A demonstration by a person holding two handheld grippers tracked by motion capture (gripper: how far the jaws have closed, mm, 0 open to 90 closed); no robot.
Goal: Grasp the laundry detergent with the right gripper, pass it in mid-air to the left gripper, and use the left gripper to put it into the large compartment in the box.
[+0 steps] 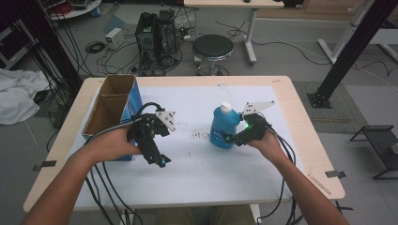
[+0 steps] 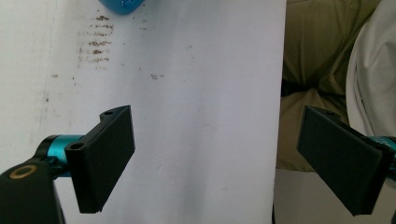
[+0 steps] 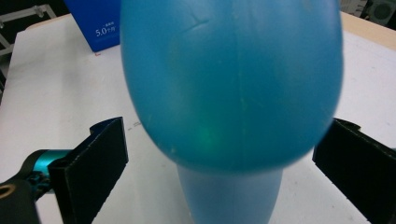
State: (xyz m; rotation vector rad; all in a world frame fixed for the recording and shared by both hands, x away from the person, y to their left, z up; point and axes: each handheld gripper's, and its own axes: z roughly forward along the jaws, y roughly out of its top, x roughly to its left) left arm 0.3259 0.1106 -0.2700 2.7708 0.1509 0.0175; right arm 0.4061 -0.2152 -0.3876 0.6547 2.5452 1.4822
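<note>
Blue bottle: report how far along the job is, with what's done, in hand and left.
Done: the right gripper has its open jaws either side of the blue bottle, which stands upright on the white mat. In hand: closing on it; in the right gripper view gaps show on both sides. Left: gripping and lifting, perhaps toward the open cardboard box. The left gripper hangs open over the mat.

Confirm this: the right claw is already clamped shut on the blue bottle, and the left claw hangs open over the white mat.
Not clamped. In the right gripper view the right claw stands open, its jaws either side of the blue bottle with gaps showing. The left claw does hang open over the white mat.
</note>
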